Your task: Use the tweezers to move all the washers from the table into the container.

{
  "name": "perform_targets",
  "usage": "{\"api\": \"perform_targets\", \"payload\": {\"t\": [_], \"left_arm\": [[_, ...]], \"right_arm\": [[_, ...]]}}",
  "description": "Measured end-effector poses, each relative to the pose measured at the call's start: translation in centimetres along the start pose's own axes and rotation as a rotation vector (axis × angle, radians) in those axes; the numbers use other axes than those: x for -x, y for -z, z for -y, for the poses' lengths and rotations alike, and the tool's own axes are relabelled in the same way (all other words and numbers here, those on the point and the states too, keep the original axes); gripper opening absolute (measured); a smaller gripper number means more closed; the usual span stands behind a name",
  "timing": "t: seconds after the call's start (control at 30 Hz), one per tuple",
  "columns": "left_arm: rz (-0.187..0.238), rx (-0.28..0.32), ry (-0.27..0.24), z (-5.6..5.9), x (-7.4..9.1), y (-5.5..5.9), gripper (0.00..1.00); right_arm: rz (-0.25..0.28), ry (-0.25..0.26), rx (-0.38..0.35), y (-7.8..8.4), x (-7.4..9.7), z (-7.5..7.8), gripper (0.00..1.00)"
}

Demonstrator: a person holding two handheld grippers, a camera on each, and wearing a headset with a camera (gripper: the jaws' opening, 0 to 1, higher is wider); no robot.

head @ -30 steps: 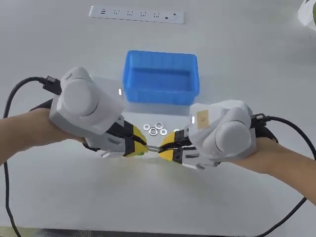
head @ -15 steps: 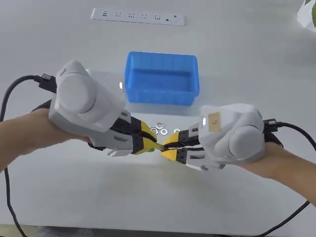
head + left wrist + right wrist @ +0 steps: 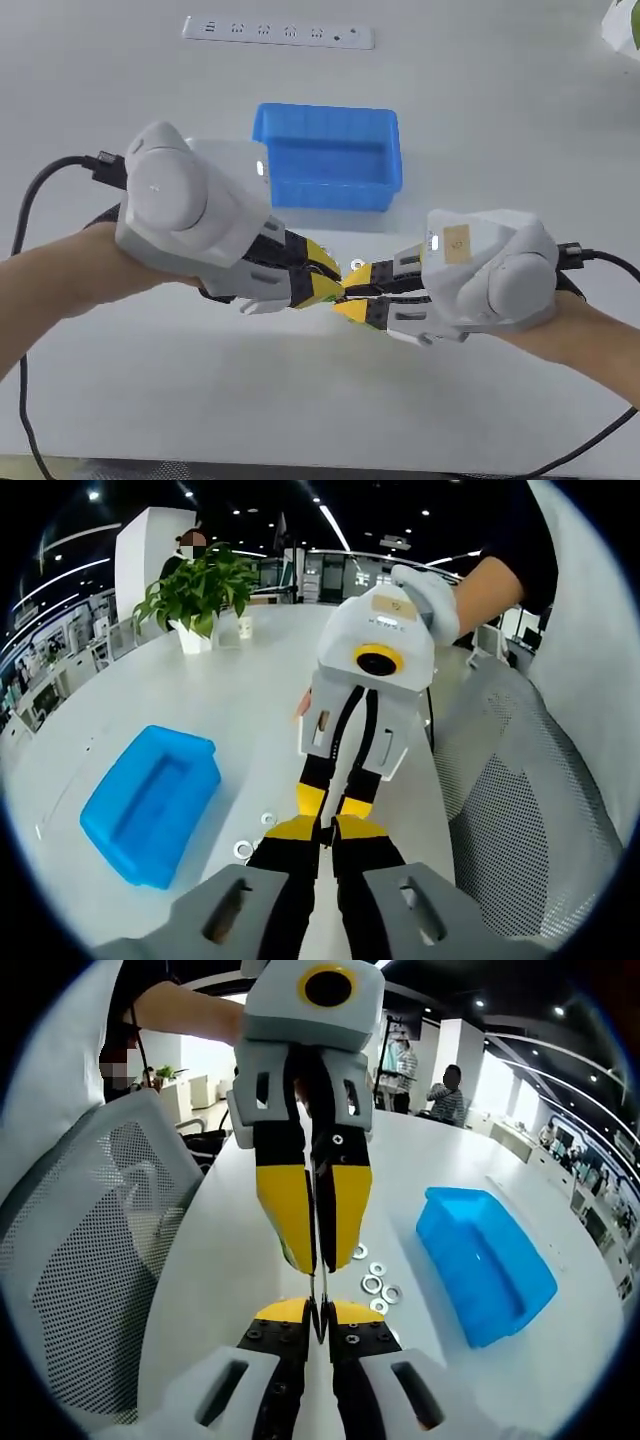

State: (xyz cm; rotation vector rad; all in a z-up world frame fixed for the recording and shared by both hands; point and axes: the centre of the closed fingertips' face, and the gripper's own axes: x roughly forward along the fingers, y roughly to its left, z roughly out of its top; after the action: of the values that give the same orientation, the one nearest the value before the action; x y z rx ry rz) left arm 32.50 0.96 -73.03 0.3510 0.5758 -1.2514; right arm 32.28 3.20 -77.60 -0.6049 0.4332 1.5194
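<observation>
On the white table (image 3: 500,110) of an open-plan office, a blue container (image 3: 328,155) stands just beyond my two grippers, with a white power strip (image 3: 280,32) along the far edge. From the headset I see the left gripper (image 3: 330,285) and the right gripper (image 3: 350,300) brought nose to nose above the tabletop, yellow tips all but touching, each held in a bare hand with a black cable trailing away.

The right gripper view tells the rest: the tweezers (image 3: 316,1295), a thin strip of metal, run straight from the left gripper's narrow jaws down into my right gripper's own, and both pairs of jaws are pressed closed on them with only a slit between the yellow pads. The tweezers are off the table, carried between the two.

The washers (image 3: 372,1284) lie in a small cluster on the table between the grippers and the container, none of them in it that I can see; the head view catches one washer (image 3: 357,266) just above the meeting tips, and the left gripper view shows two (image 3: 243,850) beside the container.

A grey mesh chair (image 3: 90,1260) sits at the near side of the table. A potted plant (image 3: 200,590) stands farther down it.
</observation>
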Motion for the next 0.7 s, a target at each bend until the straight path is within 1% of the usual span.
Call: {"api": "perform_targets", "payload": {"t": [0.2,0.3,0.33,0.37,0.43,0.53,0.6,0.63,0.7], "left_arm": [[0.028,-0.022,0.010,0.2,-0.9,-0.9,0.08],[0.039,-0.022,0.010,0.2,-1.3,-1.3,0.08],[0.044,-0.025,0.009,0.2,-1.4,-1.4,0.08],[0.046,-0.027,0.010,0.2,-1.5,-1.5,0.08],[0.052,-0.027,0.018,0.4,-1.7,-1.6,0.08],[0.055,-0.036,0.025,0.7,-1.9,-1.8,0.09],[0.066,-0.024,0.031,0.9,-1.9,-1.9,0.09],[0.085,-0.015,0.035,1.0,-1.7,-2.2,0.09],[0.088,-0.015,0.025,0.8,-1.5,-2.2,0.09]], "right_arm": [[-0.009,-0.002,0.020,0.3,0.4,0.1,0.08],[-0.017,0.001,0.043,0.4,0.5,0.1,0.08],[-0.024,0.006,0.072,0.5,0.6,0.2,0.08],[-0.027,0.005,0.074,0.5,0.6,0.2,0.08],[-0.030,0.002,0.063,0.6,0.7,0.1,0.08],[-0.012,-0.002,0.046,0.8,0.9,0.1,0.07],[-0.006,-0.001,0.043,0.8,0.9,0.0,0.07],[-0.005,0.000,0.045,0.8,0.9,0.0,0.07],[-0.003,0.005,0.040,0.7,0.9,0.1,0.07]]}}
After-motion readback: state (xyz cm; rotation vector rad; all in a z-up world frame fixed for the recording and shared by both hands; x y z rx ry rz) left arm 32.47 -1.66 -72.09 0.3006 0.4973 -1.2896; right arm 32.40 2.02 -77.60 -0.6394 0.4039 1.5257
